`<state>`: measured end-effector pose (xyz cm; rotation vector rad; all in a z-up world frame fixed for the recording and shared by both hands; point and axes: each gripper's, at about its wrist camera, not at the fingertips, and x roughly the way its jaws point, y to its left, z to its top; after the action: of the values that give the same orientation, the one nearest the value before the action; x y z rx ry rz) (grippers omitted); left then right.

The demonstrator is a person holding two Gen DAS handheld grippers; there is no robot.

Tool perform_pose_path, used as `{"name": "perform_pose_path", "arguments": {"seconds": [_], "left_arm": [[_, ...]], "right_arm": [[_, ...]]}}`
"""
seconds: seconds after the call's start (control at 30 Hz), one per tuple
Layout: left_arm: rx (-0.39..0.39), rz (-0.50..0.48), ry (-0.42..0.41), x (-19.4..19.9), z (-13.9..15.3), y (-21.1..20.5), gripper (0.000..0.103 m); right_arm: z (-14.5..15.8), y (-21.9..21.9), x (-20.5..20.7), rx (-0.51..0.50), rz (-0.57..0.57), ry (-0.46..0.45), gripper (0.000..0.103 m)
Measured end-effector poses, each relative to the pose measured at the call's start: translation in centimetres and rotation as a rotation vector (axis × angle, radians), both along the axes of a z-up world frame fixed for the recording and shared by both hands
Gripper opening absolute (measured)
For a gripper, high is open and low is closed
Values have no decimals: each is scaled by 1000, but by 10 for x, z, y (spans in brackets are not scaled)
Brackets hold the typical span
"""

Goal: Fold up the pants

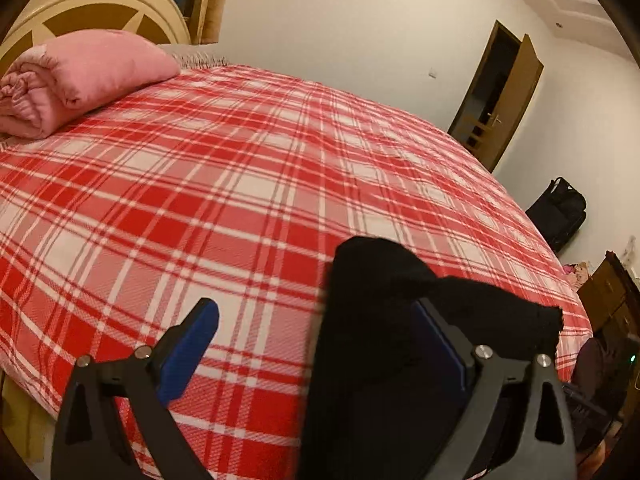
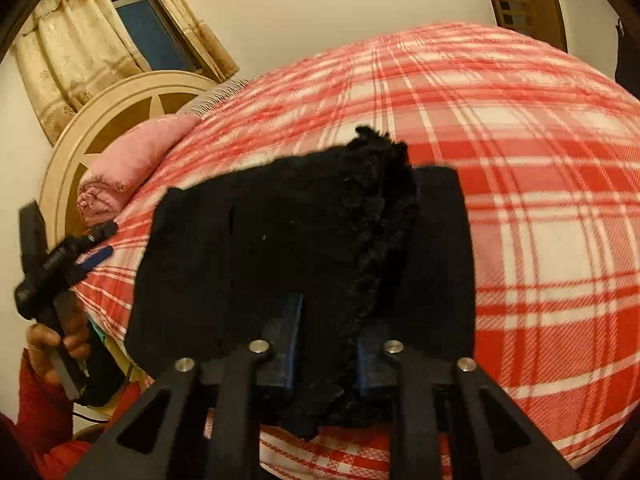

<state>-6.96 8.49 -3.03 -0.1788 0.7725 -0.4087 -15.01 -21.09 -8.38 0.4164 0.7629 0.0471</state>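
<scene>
The black pants [image 2: 304, 240] hang bunched over the near edge of the bed. My right gripper [image 2: 326, 344] is shut on them, its blue pads [image 2: 294, 332] pinching the frilly black fabric. In the left wrist view the pants [image 1: 380, 340] drape over the right finger. My left gripper [image 1: 316, 332] is open, jaws wide apart, with the left blue pad [image 1: 188, 348] bare over the bedspread. The left gripper also shows in the right wrist view [image 2: 92, 248], held in a hand at the far left.
The bed carries a red and white plaid bedspread [image 1: 240, 168]. A folded pink blanket [image 1: 76, 76] lies by the round headboard [image 1: 100, 8]. A black bag [image 1: 560, 212] and an open door [image 1: 500, 92] stand beyond the bed's right side.
</scene>
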Motion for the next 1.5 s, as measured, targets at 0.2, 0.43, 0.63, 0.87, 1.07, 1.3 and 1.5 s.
{"name": "perform_pose_path", "arguments": {"seconds": [0.2,0.43,0.63,0.87,1.07,1.3,1.5], "left_arm": [[33,-24,-16,0,1,-14,98],[188,-48,8,5,-29,-56,98],[249,-81,30,7,-34,-61,98],[179,-84,-43,27,16,-61,98],[220,-73,22,64,-7,-95,98],[174,-46,94,74,-38,-91,103],[189,-43,95,68,-32,-89,103]], "right_arm": [[20,-20,-6,-85,-16,-37,19],[-16,-35,-10,-49,-40,-3,39],[34,-36,-29,-189,-97,-107,44],[51,-16,22,-312,18,-152,33],[3,-35,72,-255,-25,-30,33],[-4,-42,63,-164,-54,-73,33],[8,-42,55,-120,-80,-76,36]]}}
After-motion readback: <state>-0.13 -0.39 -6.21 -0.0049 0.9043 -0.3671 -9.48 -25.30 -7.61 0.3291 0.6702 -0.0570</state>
